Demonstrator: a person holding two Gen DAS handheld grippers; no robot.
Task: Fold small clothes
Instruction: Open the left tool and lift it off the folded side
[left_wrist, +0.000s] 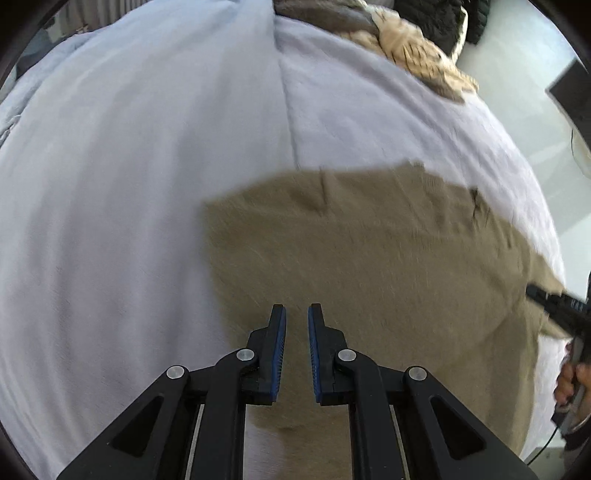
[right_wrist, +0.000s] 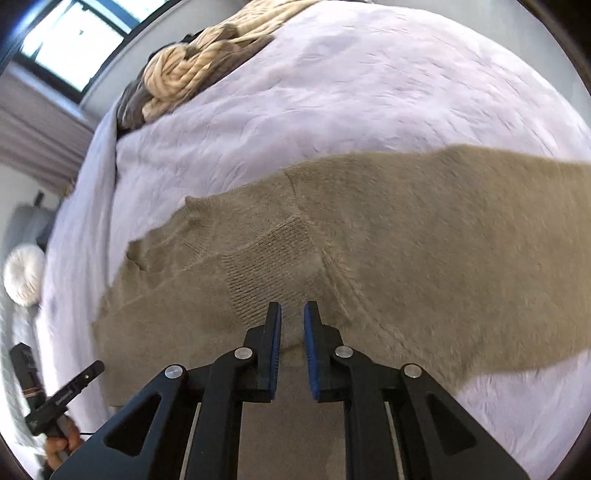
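Both claws hover over the tan sweater (right_wrist: 388, 258) with a narrow gap between their blue-padded fingers and nothing in them, the left claw (left_wrist: 297, 314) above its plain body, the right claw (right_wrist: 292, 312) above its ribbed patch.

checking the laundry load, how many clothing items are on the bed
1 laid out: a tan knitted sweater spread flat on the lavender bedspread. A cream and grey heap at the far edge may hide more.

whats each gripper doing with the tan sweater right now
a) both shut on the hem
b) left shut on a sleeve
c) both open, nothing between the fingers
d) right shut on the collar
c: the left gripper and right gripper both show a clear gap between their fingers over the tan sweater, which lies flat on the bed cover.
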